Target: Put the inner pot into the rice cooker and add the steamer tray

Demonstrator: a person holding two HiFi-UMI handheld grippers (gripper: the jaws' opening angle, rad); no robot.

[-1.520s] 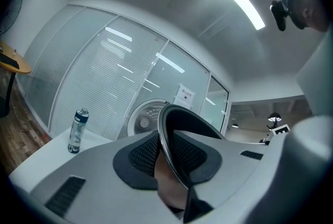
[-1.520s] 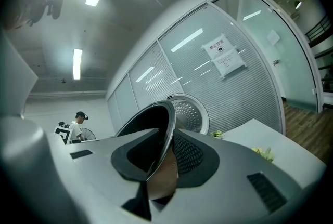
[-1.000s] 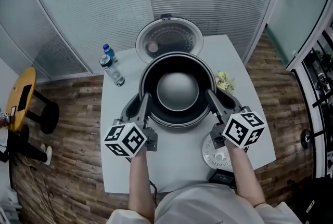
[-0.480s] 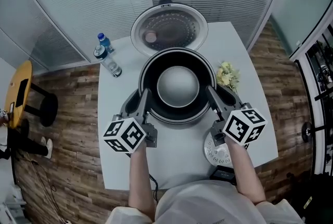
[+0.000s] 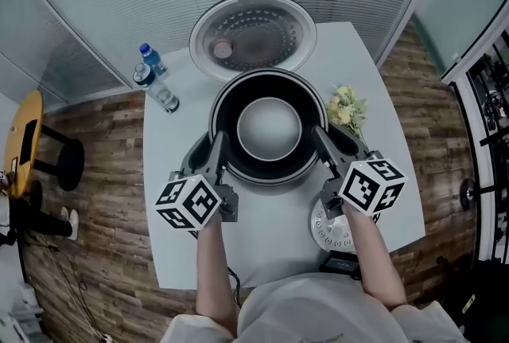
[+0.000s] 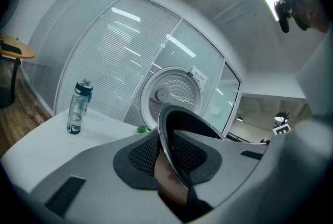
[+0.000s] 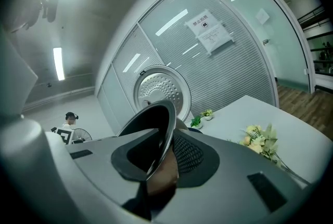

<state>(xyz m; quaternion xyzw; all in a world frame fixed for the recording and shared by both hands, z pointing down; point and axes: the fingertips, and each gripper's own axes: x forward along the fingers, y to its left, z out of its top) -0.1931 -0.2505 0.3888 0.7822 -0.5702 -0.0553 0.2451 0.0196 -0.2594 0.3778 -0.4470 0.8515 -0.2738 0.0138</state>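
**Head view:** the left gripper [image 5: 216, 150] and right gripper [image 5: 320, 146] are clamping opposite sides of the rim of the inner pot [image 5: 269, 129]. The pot is sitting just in front of the rice cooker's open lid [image 5: 253, 35], above the white table [image 5: 171, 174]. The steamer tray [image 5: 332, 231] is lying on the table beside the right gripper.

**Left gripper view:** the narrowly set jaws are pinching the pot's rim edge-on between the meshed pads [image 6: 139, 155].

**Right gripper view:** the jaws are likewise pressing on the rim, with flowers [image 7: 260, 145] lying at right.
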